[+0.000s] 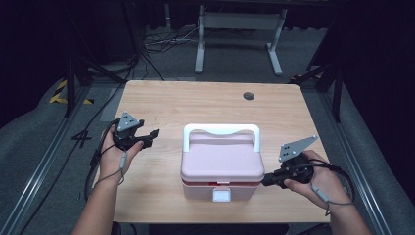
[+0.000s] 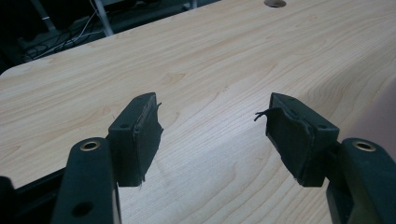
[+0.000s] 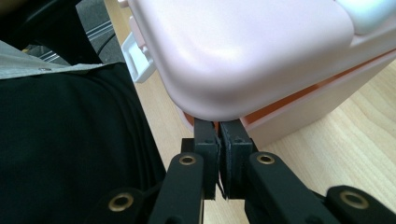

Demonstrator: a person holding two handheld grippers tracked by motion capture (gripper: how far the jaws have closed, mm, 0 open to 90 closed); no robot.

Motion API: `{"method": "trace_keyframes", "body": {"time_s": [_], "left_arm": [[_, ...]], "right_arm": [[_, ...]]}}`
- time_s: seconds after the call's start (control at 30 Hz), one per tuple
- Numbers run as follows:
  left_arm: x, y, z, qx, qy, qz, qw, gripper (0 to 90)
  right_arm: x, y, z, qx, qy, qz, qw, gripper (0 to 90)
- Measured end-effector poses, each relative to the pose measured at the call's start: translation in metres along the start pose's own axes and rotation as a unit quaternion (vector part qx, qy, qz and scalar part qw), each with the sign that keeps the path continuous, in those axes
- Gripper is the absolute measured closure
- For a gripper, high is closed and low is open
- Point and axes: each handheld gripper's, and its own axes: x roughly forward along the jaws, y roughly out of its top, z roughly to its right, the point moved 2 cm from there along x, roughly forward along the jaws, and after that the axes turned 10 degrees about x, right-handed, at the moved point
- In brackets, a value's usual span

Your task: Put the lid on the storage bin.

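- Nearest to me, my two forearms enter from the bottom edge of the high view, one on each side of a pink box point(image 1: 221, 164) that sits on the near middle of the wooden table point(image 1: 210, 100).
- My right hand point(image 1: 318, 178) rests near the table's front right corner, wrapped around the right gripper point(image 1: 266, 180), which points level and leftward at the box's right front corner. A grey three-cornered plate point(image 1: 295, 147) stands on top of it.
- In the right gripper view, its two black jaws are pressed together with nothing between the pads, and their tips sit at the seam under the rounded lid corner point(image 3: 219, 98). Whether they touch the box I cannot tell.
- That same view shows the lid slightly raised above the base, with an orange strip point(image 3: 289, 100) in the gap, and a white latch point(image 3: 135, 58) at the front.
- The box has a white carrying handle point(image 1: 221, 132) lying along its far edge.
- My left hand point(image 1: 117, 152) is to the left of the box, well apart from it, wrist bent upward, holding the left gripper point(image 1: 150, 137) above the table with its tips aimed toward the box.
- In the left gripper view, its jaws are spread wide over bare wood, holding nothing.
- Farther off, a round hole point(image 1: 248, 96) marks the table's far edge.
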Motion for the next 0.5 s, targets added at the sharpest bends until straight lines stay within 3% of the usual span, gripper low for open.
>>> {"method": "trace_keyframes", "body": {"time_s": [0.5], "left_arm": [[-0.0017,-0.0024,-0.0022,-0.01,0.002,0.002,0.9999,35.1]], "right_arm": [[-0.0009,-0.004,0.0018,0.008,0.01,-0.036,0.9993,86.4]]}}
